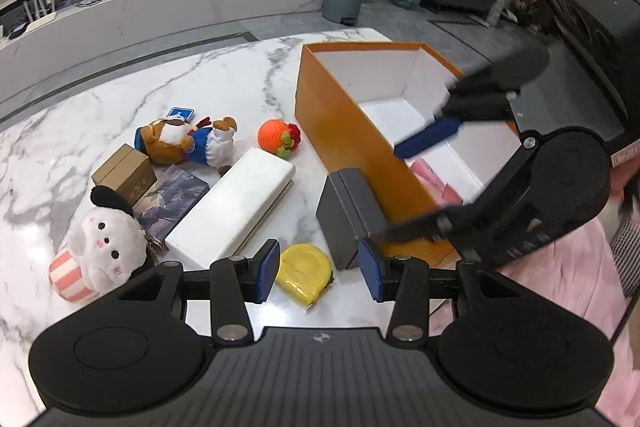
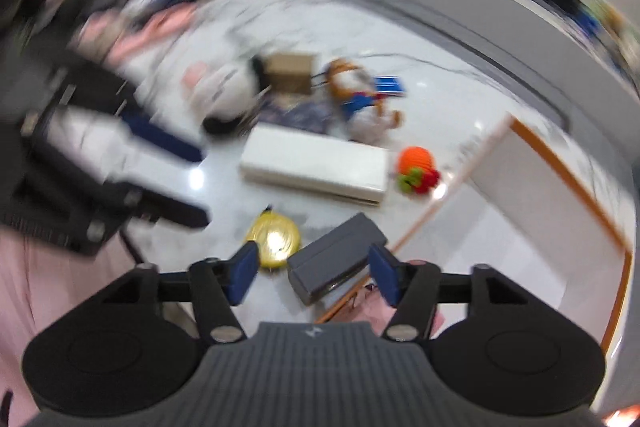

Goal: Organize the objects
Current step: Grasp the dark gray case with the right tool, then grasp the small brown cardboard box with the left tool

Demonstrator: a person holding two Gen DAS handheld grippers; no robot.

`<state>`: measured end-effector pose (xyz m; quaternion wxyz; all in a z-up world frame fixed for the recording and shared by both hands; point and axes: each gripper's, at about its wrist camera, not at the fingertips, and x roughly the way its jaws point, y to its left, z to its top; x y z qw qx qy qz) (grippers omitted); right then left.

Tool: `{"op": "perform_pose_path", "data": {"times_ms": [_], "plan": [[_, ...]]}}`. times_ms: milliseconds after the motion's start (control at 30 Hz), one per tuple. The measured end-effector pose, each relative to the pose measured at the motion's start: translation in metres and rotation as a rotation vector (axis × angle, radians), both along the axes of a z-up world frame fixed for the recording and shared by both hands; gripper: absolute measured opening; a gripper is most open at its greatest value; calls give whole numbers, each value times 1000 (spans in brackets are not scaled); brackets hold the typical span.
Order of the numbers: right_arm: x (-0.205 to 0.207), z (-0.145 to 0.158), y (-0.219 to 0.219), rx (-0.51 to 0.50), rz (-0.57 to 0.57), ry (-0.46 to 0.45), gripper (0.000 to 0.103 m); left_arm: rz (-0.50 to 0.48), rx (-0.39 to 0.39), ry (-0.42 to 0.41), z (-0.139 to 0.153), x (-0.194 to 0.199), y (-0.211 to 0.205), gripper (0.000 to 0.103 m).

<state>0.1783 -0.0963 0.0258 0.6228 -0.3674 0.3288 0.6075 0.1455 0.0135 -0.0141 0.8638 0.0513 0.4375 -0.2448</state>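
Toys and boxes lay on the tabletop [image 1: 248,67] beyond my left claw [image 1: 318,273], spread empty over the tape [image 1: 306,273]. My right claw [image 2: 312,277], spread empty, hung over the bin [image 1: 340,123] rim; I judged it could clip the grey case [image 2: 336,263].

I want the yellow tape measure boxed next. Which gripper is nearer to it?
Left. The left gripper hangs right over the yellow tape measure, jaws open either side. The right gripper is off above the orange box.
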Motion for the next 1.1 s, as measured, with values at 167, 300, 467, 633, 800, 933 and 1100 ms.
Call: {"op": "perform_pose_path", "data": {"times_ms": [167, 300, 467, 633, 800, 933, 1100], "plan": [[0, -15, 26, -158, 234, -124, 92, -30, 54, 18, -7, 7, 10, 61], [2, -28, 48, -249, 346, -152, 92, -38, 99, 28, -13, 12, 27, 64], [-3, -44, 68, -341, 456, -161, 92, -37, 188, 13, -15, 23, 54, 68], [1, -61, 86, -404, 485, -135, 90, -34, 238, -3, -14, 47, 72, 69], [8, -71, 95, -453, 480, -112, 77, -102, 287, -1, -17, 60, 74, 69], [10, -70, 96, -443, 483, -95, 77, -132, 330, 14, -21, 63, 77, 71], [13, -62, 103, -391, 476, -109, 77, -132, 325, -19, -16, 76, 83, 80]]}}
